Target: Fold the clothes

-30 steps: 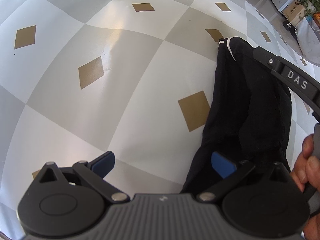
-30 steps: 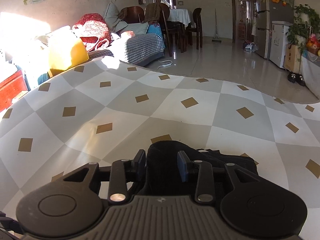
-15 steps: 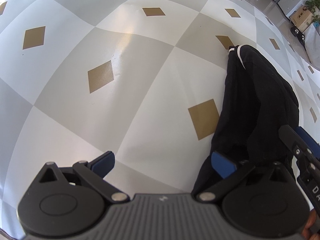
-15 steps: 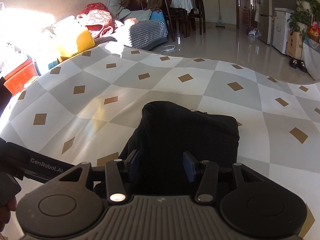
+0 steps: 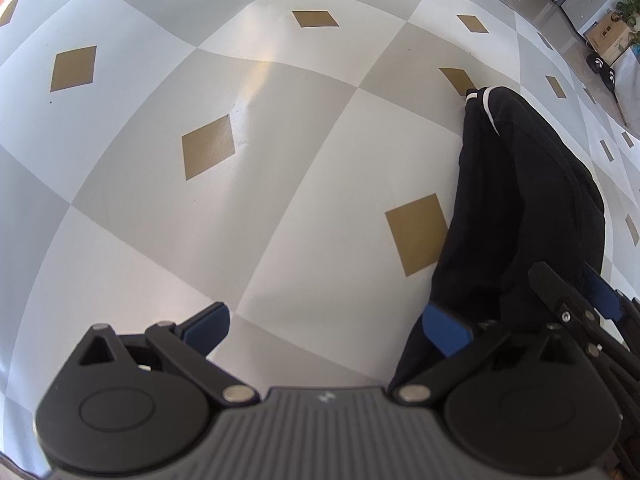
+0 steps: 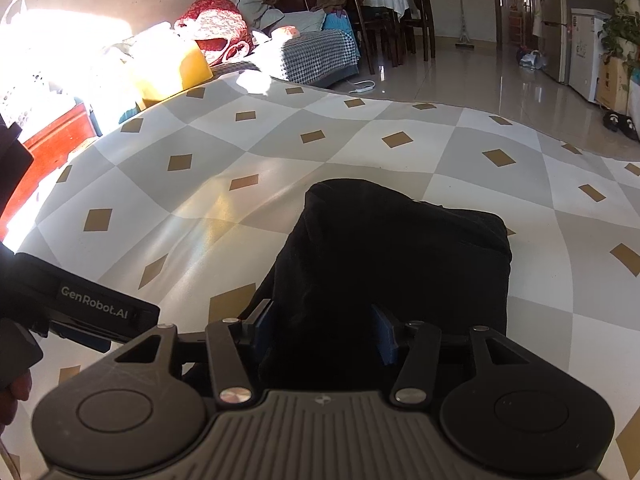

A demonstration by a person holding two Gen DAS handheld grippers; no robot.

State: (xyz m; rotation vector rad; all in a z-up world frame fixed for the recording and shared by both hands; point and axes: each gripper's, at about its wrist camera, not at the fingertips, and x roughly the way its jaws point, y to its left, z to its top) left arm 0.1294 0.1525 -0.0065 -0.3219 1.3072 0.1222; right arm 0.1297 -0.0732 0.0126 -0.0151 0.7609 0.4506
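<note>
A folded black garment (image 6: 400, 264) lies on a mat (image 6: 240, 160) of grey and white squares with tan diamonds. Right wrist view: the right gripper (image 6: 326, 330) points forward and down at the near end of the garment; its two blue pads (image 6: 264, 332) stand on either side of a raised fold of the cloth, and the jaws are opening at about half width, with the cloth between them. Whether the pads press the fold cannot be told, since the black cloth hides their inner faces. The far end of the garment forms a blunt, squared bundle ahead of the gripper. At the left edge of this view the body of the other tool, lettered "GenRobot.AI", reaches in beside the garment. Left wrist view: the left gripper (image 5: 328, 324) points steeply down at the mat, its jaws spread wide with only bare mat between them. The garment (image 5: 520, 216) lies to the right of this gripper as a long dark strip with a thin white stripe (image 5: 489, 110) near its far end; the right-hand blue pad (image 5: 448, 326) sits over the strip's near left edge, while the left-hand pad is well clear of it. The right gripper's fingers (image 5: 560, 292) enter at the lower right, at the garment's near end.
</note>
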